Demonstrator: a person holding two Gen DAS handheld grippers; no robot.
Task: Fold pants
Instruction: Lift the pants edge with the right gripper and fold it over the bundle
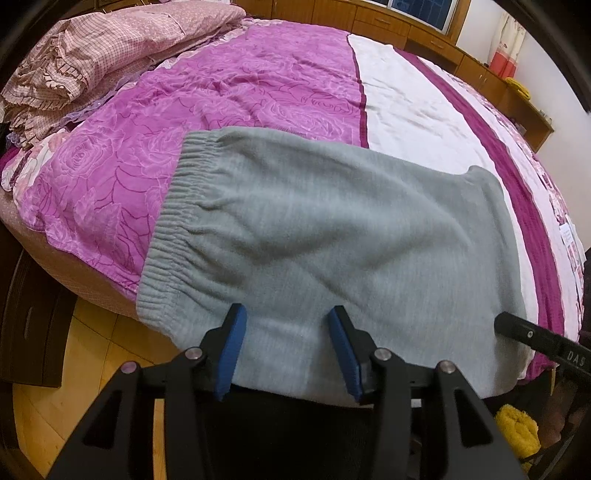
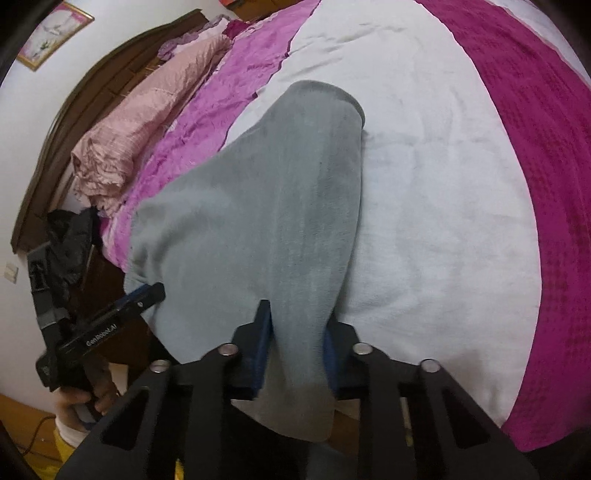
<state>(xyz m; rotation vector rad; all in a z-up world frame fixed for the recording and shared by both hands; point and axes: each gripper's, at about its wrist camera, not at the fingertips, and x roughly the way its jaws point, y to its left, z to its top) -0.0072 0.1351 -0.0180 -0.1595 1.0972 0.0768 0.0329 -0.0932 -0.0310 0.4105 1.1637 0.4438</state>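
Note:
Grey fleece pants lie folded on the bed near its front edge, elastic waistband to the left. My left gripper is open, its blue pads over the pants' near edge with cloth between them but not clamped. My right gripper has grey cloth of the pants bunched between its blue pads, jaws wide; whether it clamps the cloth is unclear. The left gripper also shows in the right wrist view, and the right gripper's finger shows in the left wrist view.
The bed has a purple rose-pattern cover and a white blanket with magenta bands. A pink checked quilt lies bunched at the far left. Wooden cabinets stand behind. Wooden floor lies below the bed edge.

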